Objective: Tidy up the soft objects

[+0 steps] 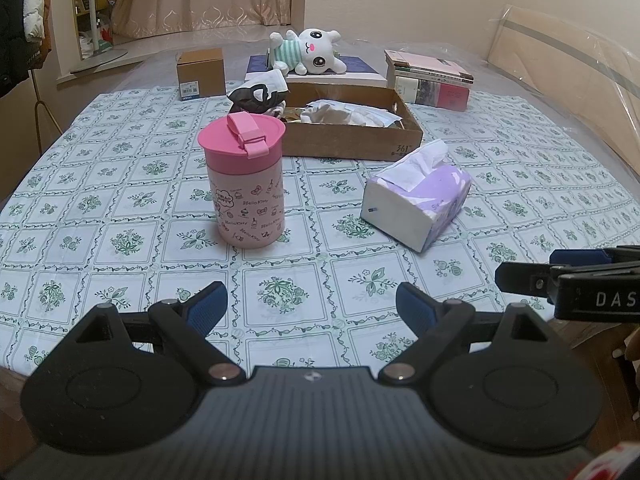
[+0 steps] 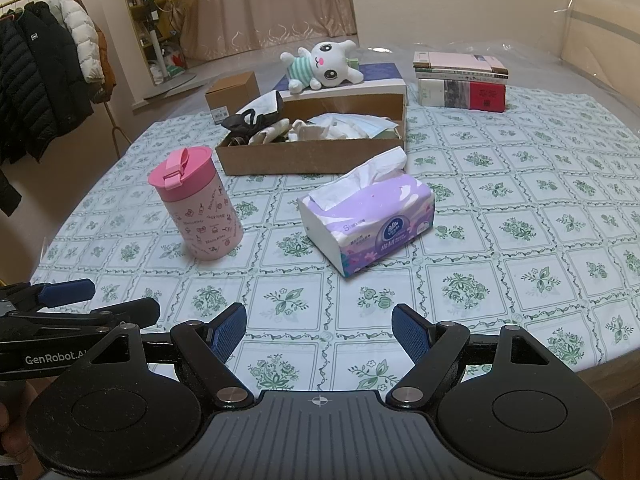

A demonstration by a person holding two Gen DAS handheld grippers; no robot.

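A purple tissue pack [image 1: 418, 198] [image 2: 368, 220] lies on the patterned tablecloth, mid-table. A white plush toy [image 1: 308, 50] [image 2: 322, 66] lies on a box behind the open cardboard box [image 1: 348, 138] [image 2: 304, 158], which holds cloths and a dark soft item [image 1: 258, 98] [image 2: 250, 120]. My left gripper [image 1: 312, 308] is open and empty near the front edge, short of the tissue pack. My right gripper [image 2: 320, 330] is open and empty, also near the front edge. Each gripper shows at the side of the other's view.
A pink lidded cup [image 1: 244, 180] [image 2: 198, 210] stands left of the tissue pack. A small brown carton [image 1: 200, 74] [image 2: 234, 94] sits at the back left. A stack of books [image 1: 432, 80] [image 2: 462, 84] sits at the back right. Coats [image 2: 40, 80] hang left of the table.
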